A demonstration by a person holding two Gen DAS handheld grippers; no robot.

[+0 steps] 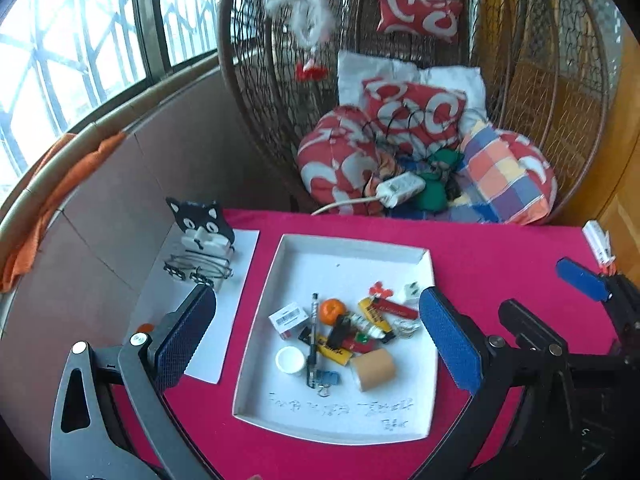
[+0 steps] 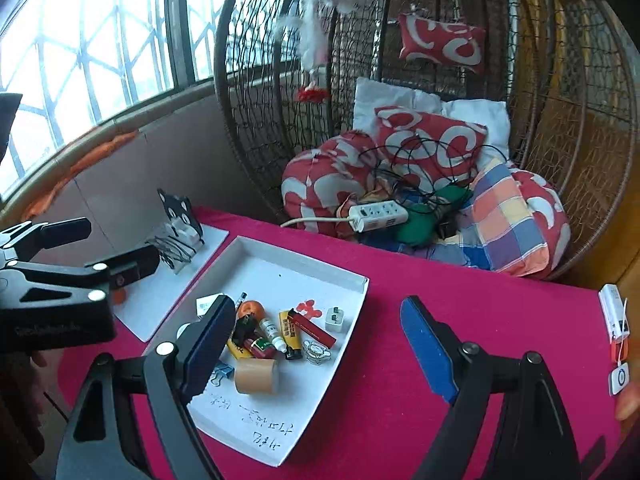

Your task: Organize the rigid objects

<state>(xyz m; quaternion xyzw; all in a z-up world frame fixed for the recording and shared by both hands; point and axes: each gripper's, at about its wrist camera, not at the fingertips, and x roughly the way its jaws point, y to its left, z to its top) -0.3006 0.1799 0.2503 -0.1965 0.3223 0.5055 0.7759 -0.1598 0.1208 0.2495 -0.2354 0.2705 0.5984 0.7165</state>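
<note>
Clutter of small rigid objects lies in the white tray on the magenta table; left gripper and right gripper hover spread wide, both empty.

A wicker hanging chair stands behind the pink table, stuffed with red patterned cushions and a checked pillow. A white power strip lies on them. Barred windows run along the left.
</note>
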